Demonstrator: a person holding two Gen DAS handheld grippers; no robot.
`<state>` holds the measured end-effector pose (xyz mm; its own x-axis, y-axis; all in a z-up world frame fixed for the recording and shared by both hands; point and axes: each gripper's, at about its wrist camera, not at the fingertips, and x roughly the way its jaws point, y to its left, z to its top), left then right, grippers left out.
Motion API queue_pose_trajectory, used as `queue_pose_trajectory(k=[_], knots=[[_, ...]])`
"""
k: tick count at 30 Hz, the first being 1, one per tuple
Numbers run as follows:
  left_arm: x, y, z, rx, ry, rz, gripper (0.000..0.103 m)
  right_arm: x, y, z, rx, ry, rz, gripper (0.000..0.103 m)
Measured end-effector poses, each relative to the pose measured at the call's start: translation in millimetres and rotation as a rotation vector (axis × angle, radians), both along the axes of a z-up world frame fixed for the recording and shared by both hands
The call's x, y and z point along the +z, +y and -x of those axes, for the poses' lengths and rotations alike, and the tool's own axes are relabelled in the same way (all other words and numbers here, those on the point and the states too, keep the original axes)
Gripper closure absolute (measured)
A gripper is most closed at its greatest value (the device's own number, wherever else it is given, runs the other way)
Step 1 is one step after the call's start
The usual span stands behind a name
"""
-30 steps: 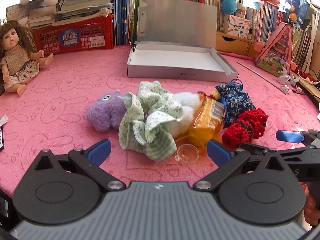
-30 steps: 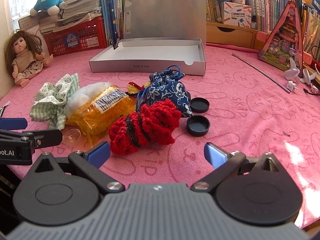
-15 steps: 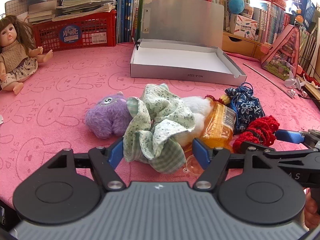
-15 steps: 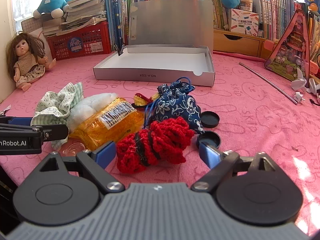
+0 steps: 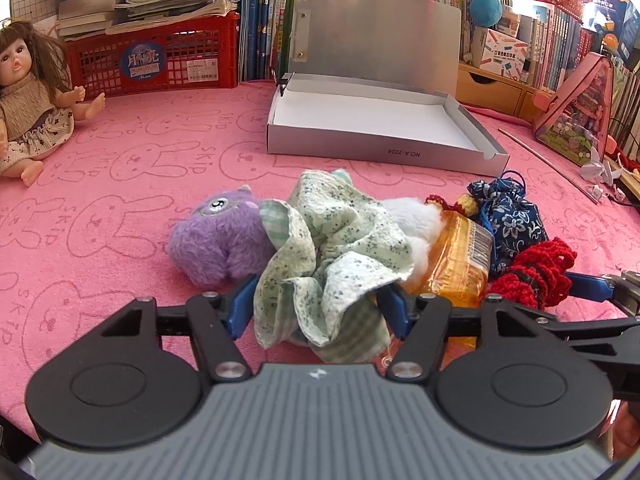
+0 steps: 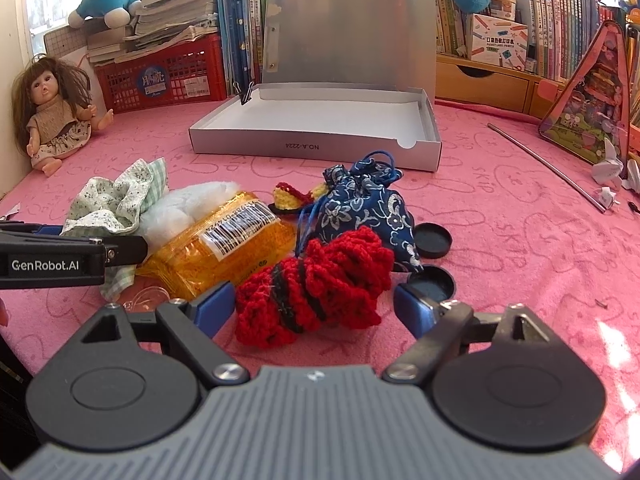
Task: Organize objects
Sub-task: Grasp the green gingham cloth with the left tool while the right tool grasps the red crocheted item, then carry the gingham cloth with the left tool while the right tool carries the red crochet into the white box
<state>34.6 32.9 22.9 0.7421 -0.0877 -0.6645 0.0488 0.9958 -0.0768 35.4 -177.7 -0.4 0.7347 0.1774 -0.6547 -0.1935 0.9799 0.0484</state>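
A heap of small things lies on the pink cloth before an open silver box [image 5: 380, 152] [image 6: 320, 146]. My left gripper [image 5: 320, 306] has its jaws narrowed against the green flowered cloth [image 5: 332, 256] [image 6: 116, 200]. A purple plush [image 5: 220, 236] lies left of it, a white plush [image 5: 412, 216] and an orange packet [image 5: 456, 264] [image 6: 224, 248] right. My right gripper [image 6: 316, 304] is open around the red crochet piece [image 6: 316, 280] [image 5: 536, 272], not touching. A blue flowered pouch [image 6: 368, 208] [image 5: 508, 220] lies behind.
Two black caps [image 6: 432, 236] lie right of the pouch. A doll [image 5: 28, 108] sits at the left. A red basket [image 5: 156, 60], books and a wooden drawer unit [image 6: 488, 80] line the back. A metal rod [image 6: 548, 164] and a pink triangular case [image 6: 592, 116] are at the right.
My left gripper moved forward and narrowed its jaws onto the green cloth. My right gripper advanced until its open fingers flank the red crochet piece.
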Motion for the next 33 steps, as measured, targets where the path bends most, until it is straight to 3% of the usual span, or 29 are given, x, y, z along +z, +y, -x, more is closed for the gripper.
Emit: queue_pose_trajectory(k=[10, 17, 33], knots=[[-1, -4, -2, -0.013, -0.015, 0.002, 0.048, -2, 3, -1, 0.01, 0.012, 0.003, 0.019], [4, -2, 1, 0.011, -0.034, 0.016, 0.066, 0, 4, 2, 0.02, 0.012, -0.016, 0.035], [34, 3, 22, 0.034, -0.125, 0.045, 0.078, 16, -9, 8, -0.012, -0.021, -0.038, 0.039]])
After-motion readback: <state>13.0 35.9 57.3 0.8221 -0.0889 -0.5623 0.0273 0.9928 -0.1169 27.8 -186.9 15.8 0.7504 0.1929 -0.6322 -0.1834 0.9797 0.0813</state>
